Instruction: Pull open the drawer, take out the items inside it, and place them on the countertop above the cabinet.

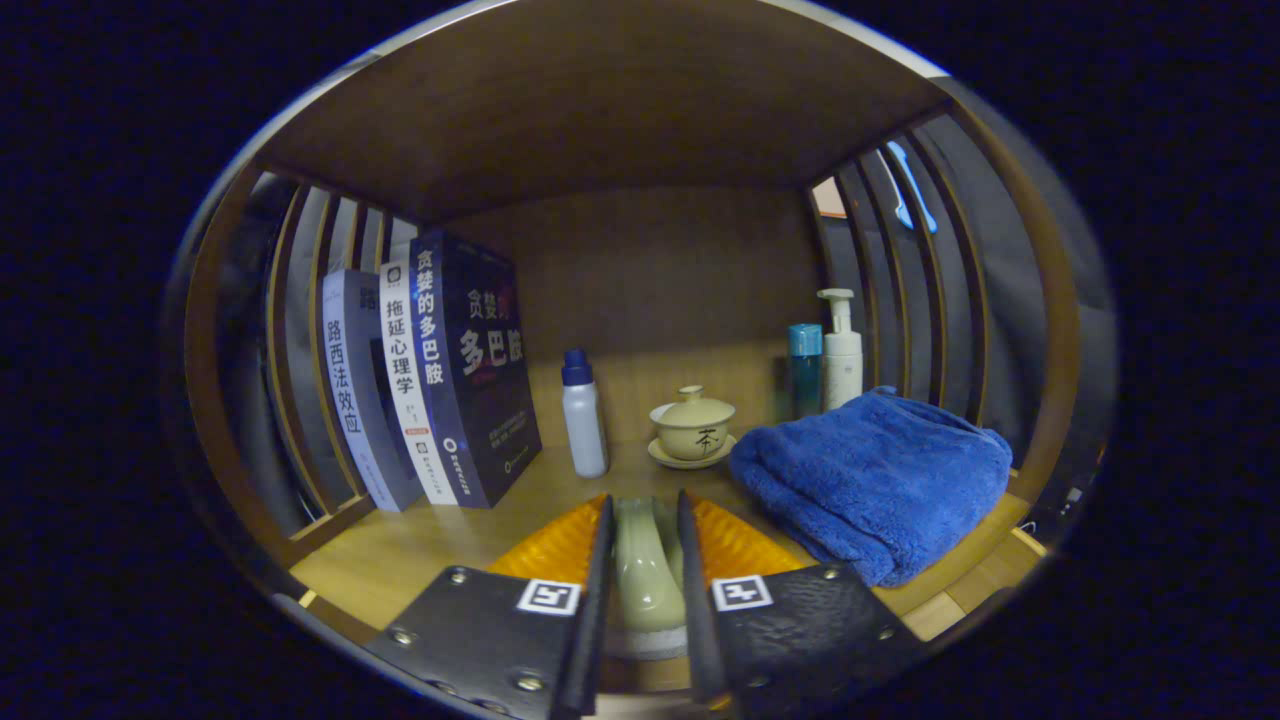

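The pale green piece clamped in the tongs was mostly hidden between the two fingers, so its kind could not be told. The blue towel covered the foot of the teal bottle and the pump bottle behind it.

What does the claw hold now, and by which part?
The claw is shut on a pale green ceramic piece, pressed from both sides; which part cannot be told.

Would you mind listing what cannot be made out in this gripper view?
- Pale green item pinched by the gripper: its sides are covered by the fingers, so its identity is unclear.
- Teal bottle: base hidden behind the blue towel.
- Leftmost book: cover blocked by neighbouring books.
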